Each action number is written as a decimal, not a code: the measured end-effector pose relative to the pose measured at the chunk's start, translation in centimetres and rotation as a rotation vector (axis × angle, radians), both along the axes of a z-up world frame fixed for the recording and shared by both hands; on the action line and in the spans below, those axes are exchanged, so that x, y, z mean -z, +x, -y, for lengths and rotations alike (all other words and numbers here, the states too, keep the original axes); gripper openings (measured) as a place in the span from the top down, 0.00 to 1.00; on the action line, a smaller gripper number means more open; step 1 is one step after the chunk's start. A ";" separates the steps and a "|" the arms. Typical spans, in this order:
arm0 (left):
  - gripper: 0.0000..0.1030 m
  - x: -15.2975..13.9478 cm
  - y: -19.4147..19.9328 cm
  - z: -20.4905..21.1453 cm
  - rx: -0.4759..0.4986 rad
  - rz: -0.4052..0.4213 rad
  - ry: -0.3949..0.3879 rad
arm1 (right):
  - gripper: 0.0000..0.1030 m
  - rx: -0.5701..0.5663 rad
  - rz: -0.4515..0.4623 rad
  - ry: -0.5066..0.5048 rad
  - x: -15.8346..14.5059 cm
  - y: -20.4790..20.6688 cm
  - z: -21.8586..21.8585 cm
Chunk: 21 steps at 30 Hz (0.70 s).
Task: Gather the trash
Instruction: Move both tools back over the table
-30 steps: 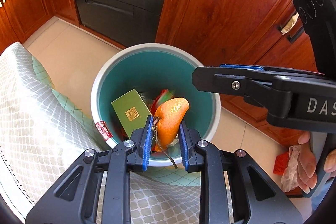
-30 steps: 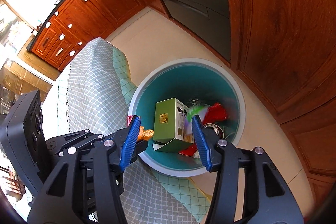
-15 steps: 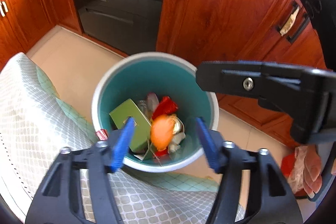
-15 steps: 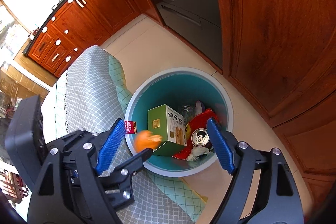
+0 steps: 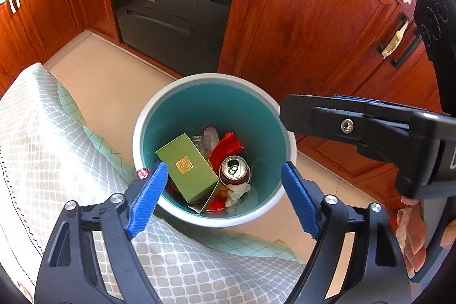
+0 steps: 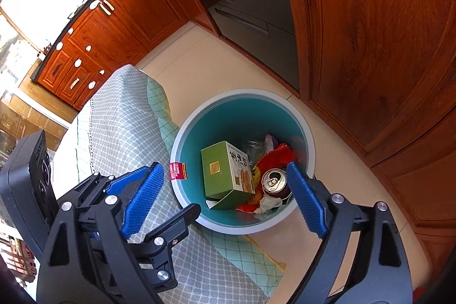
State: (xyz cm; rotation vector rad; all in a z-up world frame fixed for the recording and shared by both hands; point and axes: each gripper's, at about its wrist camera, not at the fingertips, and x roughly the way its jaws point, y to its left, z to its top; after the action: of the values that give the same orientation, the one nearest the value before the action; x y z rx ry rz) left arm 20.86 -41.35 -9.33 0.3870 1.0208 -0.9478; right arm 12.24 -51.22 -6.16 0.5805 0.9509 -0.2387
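- The trash bin [image 5: 212, 93], round with a white rim and teal inside, stands upright on the tiled floor [image 5: 114, 76], mouth up, just beside the bench edge draped in a checked tablecloth [image 5: 42, 147].
- Inside, at the left, a green carton [image 5: 186, 168] with a gold square label lies tilted, its long axis running from upper left to lower right in the left wrist view; one end flap hangs open.
- A small red packet [image 6: 178, 171] sits at the bin's left rim, against the cloth.
- Right of the carton: a clear glass jar [image 6: 252, 148], a crumpled red wrapper [image 5: 226, 147], an upright soda can [image 5: 235, 173] with its tab upward, and crumpled white paper [image 5: 236, 191].
- The left gripper [image 5: 221, 190] has just been opening; its blue fingers [image 5: 146, 197] stand wide with nothing between them, above the bin's near rim.
- The right gripper [image 6: 225, 200] has also just been opening, wide and empty over the bin.
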 end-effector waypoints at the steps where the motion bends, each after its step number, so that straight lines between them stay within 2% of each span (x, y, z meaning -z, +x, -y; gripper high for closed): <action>1: 0.15 -0.1 0.0 -0.2 -0.001 0.002 -0.004 | 0.18 0.000 -0.001 -0.001 -0.1 0.0 -0.1; 5: 0.10 -1.0 -0.4 -1.1 -0.007 0.019 -0.018 | 0.18 -0.010 -0.003 -0.014 -0.5 0.0 -0.7; 12: 0.07 -2.8 -1.0 -3.7 -0.039 0.049 -0.022 | 0.18 -0.026 0.009 -0.029 -1.8 -0.2 -2.4; 17: 0.07 -4.4 -1.5 -8.1 -0.095 0.077 -0.031 | 0.18 -0.061 0.031 -0.042 -3.2 -0.3 -4.9; 21: 0.07 -5.5 -2.0 -13.2 -0.150 0.098 -0.034 | 0.17 -0.127 0.043 -0.063 -4.3 -0.4 -8.6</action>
State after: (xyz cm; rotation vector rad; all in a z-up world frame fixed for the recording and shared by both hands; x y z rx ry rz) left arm 18.86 -28.13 -3.83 0.3204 0.9298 -0.8027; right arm 11.89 -42.63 -1.89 0.4637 0.9316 -0.1418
